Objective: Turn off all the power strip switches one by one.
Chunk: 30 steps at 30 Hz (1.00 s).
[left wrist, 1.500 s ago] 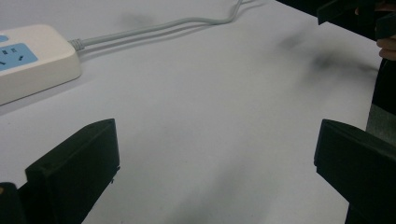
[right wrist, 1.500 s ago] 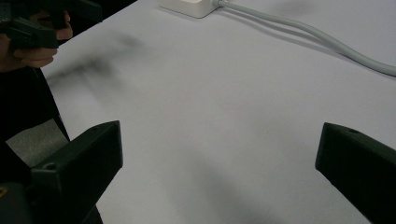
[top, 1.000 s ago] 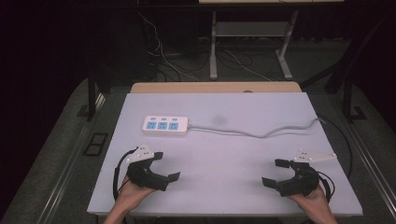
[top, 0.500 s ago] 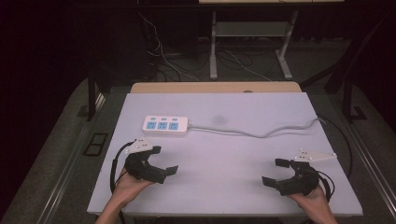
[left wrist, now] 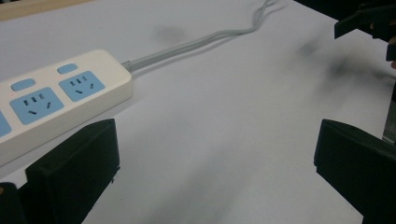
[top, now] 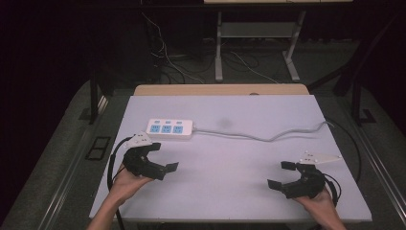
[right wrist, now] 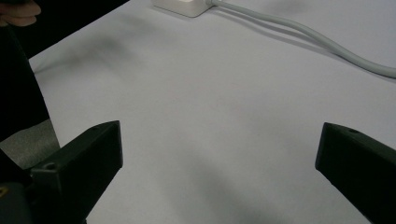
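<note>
A white power strip (top: 170, 128) with blue sockets lies on the white table (top: 249, 112), left of centre. Its grey cable (top: 268, 138) runs right to the table edge. My left gripper (top: 163, 156) is open just in front of the strip, held in a hand, with nothing between its jaws. In the left gripper view the power strip (left wrist: 56, 100) sits close ahead of the left jaw, and the cable (left wrist: 196, 44) leads away. My right gripper (top: 280, 174) is open and holds nothing near the front right. Ahead of it are the strip's end (right wrist: 184, 5) and the cable (right wrist: 303, 35).
A wooden strip (top: 220, 89) borders the table's far edge. Beyond it, loose cables (top: 167, 57) lie on the dark floor beside a metal stand (top: 218, 52). A black cable (top: 353, 148) loops off the table's right side. The other gripper (left wrist: 369, 23) shows far off.
My left gripper has moved away from the front edge toward the power strip. The right gripper has stayed nearly still.
</note>
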Each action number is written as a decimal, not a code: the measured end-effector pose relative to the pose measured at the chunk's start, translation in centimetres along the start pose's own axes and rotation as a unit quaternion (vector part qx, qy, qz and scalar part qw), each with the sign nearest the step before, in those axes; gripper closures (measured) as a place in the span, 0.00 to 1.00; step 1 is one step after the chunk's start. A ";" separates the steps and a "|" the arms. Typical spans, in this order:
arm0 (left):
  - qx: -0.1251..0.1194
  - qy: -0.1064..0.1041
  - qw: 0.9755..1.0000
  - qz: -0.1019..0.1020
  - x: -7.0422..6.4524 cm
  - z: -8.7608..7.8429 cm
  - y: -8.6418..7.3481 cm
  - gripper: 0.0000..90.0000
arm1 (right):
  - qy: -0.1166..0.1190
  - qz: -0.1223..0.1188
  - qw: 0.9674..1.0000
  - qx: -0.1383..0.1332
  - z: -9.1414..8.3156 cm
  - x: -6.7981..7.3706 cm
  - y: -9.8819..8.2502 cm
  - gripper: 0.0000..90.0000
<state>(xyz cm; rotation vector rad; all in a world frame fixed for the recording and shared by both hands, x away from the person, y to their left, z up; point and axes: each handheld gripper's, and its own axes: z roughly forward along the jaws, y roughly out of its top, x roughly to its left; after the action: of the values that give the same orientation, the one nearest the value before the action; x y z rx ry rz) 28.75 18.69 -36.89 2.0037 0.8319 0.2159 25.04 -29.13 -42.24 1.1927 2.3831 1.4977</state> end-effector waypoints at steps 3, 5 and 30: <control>0.004 0.001 1.000 0.003 0.2 -0.1 0.5 0.00 | -0.003 0.002 1.000 0.004 0.1 -0.1 0.0 0.01; 0.006 0.002 1.000 0.003 0.4 -0.1 0.7 0.00 | -0.002 0.003 1.000 0.005 0.2 -0.1 -0.1 0.01; 0.043 0.039 0.998 0.011 4.4 -0.9 3.8 0.00 | -0.002 0.000 1.000 0.009 0.4 -0.1 -0.1 0.01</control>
<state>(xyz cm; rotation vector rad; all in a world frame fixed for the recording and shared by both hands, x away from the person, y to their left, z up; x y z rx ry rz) 33.50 20.79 -34.05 2.0964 0.8810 0.2782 25.19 -28.89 -42.59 1.1979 2.3998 1.4740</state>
